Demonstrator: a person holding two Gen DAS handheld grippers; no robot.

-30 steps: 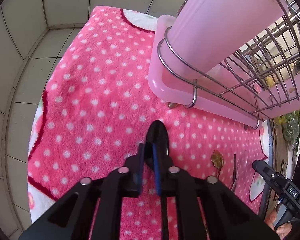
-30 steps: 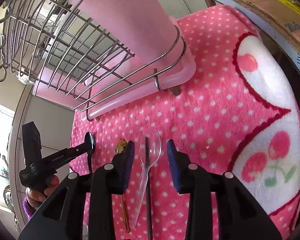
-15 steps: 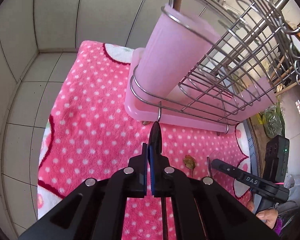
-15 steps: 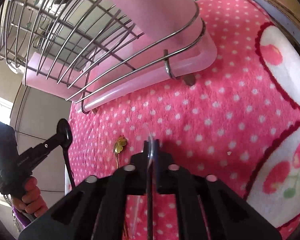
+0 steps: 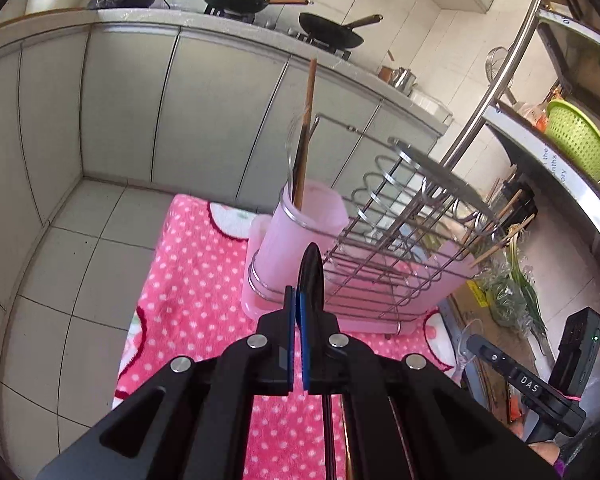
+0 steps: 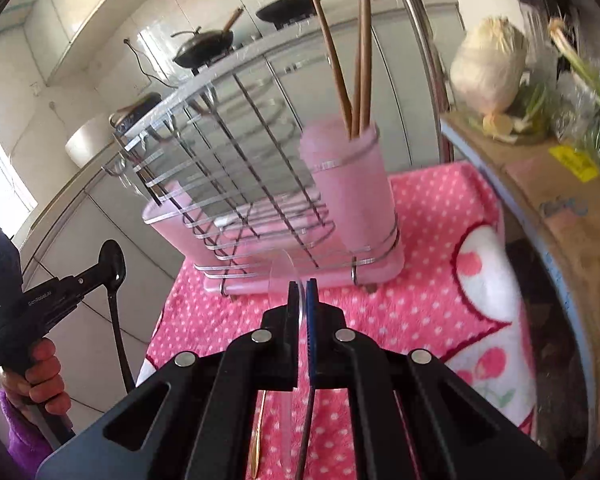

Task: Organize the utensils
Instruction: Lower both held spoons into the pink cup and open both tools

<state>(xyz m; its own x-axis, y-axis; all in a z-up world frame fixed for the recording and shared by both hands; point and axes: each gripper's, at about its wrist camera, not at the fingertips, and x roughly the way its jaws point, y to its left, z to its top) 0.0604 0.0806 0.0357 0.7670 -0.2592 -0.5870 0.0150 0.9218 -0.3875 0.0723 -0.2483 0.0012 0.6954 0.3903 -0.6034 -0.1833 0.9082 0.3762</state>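
The left gripper (image 5: 298, 300) is holding its fingers (image 5: 288, 332) pressed together on a black spoon (image 5: 311, 276), whose bowl is sticking up past the fingertips in the left wrist view. In the right wrist view the same black spoon (image 6: 114, 262) is showing at the left, its bowl above the fingers and its handle hanging down below them, with a hand (image 6: 36, 376) in a purple sleeve gripping the tool's handle.

The right gripper (image 6: 302, 292) is clamping its fingers (image 6: 311, 320) on a clear plastic spoon (image 6: 286, 276); the transparent bowl is rising just above the fingertips, and the clear handle is running down between the two black arms.

Both spoons are sitting in the air on the near side of a wire dish rack (image 6: 236, 176) that is standing in a pink tray on a pink polka-dot cloth (image 6: 432, 280). A pink utensil cup (image 6: 350, 184) is hanging in a ring at the right end of the rack in the right wrist view, and brown chopsticks (image 6: 362, 48) are standing in it. In the left wrist view the pink utensil cup (image 5: 300, 232) is lying just beyond the black spoon's bowl.

A gold-coloured utensil (image 6: 256, 440) and a thin dark one (image 6: 306, 432) are lying on the cloth under the right gripper
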